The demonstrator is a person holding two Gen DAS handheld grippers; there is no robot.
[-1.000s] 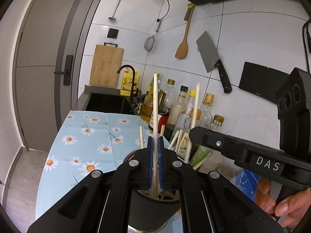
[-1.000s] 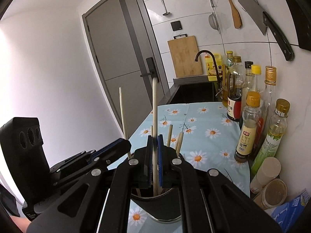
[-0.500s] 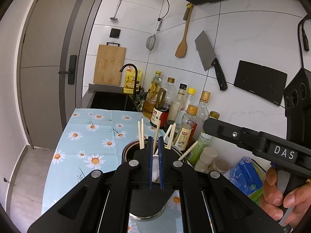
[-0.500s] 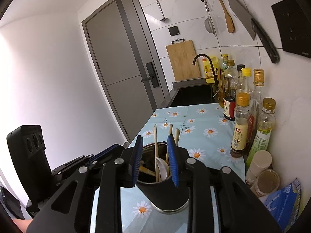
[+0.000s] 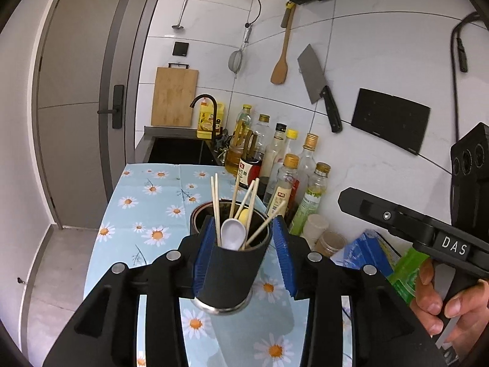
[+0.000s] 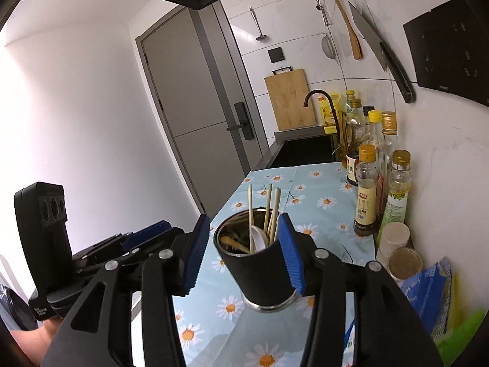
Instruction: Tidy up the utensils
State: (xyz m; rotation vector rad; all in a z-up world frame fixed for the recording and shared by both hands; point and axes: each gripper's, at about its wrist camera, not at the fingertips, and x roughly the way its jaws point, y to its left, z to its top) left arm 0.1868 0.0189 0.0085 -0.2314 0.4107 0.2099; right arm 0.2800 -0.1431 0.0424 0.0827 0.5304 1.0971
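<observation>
- L claw [image 5: 243,255] released, pads either side of holder [image 5: 230,263], not gripping.
- R claw [image 6: 241,252] released too, astride holder at 12.
- Chopsticks [image 5: 216,206] + spoon [image 5: 233,234] inside holder, on worktop [image 5: 146,202].
- Bottles [image 5: 285,183] at 1.

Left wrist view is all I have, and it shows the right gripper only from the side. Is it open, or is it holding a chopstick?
Observer: It is open. In the right wrist view the right gripper has its jaws spread and grips nothing.
Operator: Where is it relative to the utensil holder?
Observer: The utensil holder shows between its two fingers. I cannot tell whether either one touches it.
Operator: Is there anything low in the holder that I can't see?
Observer: Yes. An orange-brown utensil lies slanted below the rim, beside the white spoon.
</observation>
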